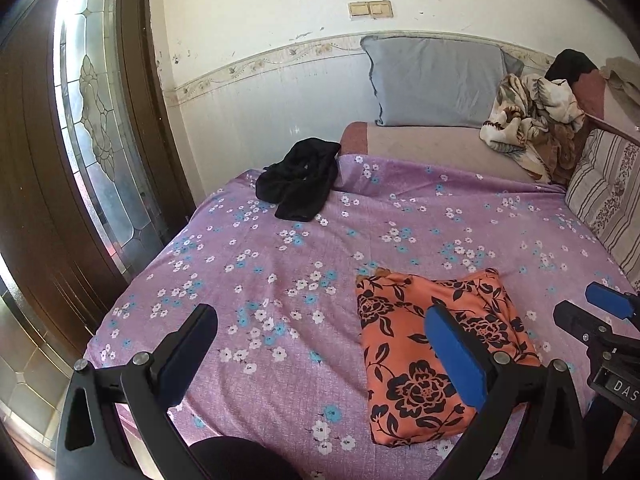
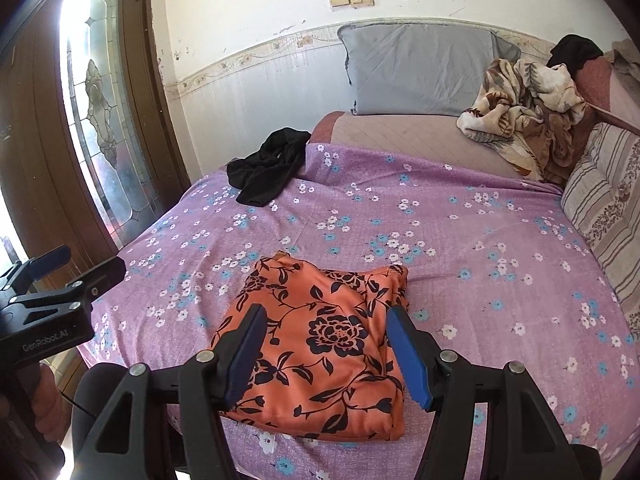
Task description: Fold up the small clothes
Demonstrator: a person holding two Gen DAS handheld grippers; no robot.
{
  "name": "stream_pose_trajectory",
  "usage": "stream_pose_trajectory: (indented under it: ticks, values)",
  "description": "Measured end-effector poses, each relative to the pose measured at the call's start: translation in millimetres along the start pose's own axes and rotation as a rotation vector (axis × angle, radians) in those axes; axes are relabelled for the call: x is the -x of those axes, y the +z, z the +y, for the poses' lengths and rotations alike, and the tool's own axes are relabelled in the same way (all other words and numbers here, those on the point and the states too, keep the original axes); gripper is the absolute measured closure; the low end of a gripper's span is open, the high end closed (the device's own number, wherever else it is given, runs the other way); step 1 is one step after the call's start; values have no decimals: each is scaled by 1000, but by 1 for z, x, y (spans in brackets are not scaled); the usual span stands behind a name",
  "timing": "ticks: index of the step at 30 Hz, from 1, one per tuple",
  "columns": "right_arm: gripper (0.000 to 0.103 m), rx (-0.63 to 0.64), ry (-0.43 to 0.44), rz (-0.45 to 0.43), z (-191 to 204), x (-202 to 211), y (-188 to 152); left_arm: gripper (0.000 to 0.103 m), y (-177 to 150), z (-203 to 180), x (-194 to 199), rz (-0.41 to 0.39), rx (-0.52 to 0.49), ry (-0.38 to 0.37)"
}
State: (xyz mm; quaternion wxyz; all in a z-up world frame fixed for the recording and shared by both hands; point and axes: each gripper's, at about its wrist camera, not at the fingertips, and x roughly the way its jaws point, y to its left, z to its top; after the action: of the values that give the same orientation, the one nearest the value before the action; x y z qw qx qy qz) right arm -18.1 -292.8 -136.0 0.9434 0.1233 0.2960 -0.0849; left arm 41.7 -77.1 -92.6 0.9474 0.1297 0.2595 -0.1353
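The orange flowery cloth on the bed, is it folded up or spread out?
Folded. The orange flowery cloth lies as a compact, layered rectangle on the purple bedspread, with doubled edges showing at its near corner.

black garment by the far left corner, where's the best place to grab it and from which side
Take the black garment by the narrow end that points toward the near edge of the bed, coming in from the near side. That end lies flat and free on the purple sheet, while the rest is bunched against the mattress edge.
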Motion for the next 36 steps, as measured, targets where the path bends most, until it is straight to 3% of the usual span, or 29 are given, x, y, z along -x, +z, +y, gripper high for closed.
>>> stream_pose_trajectory:
  ticks: [13, 36]
  values:
    - [37, 19, -2, -19, 10, 8, 2, 0, 5, 15, 3, -2, 27, 12]
    - [37, 17, -23, 25, 15, 0, -6, 0, 3, 13, 9, 0, 17, -15]
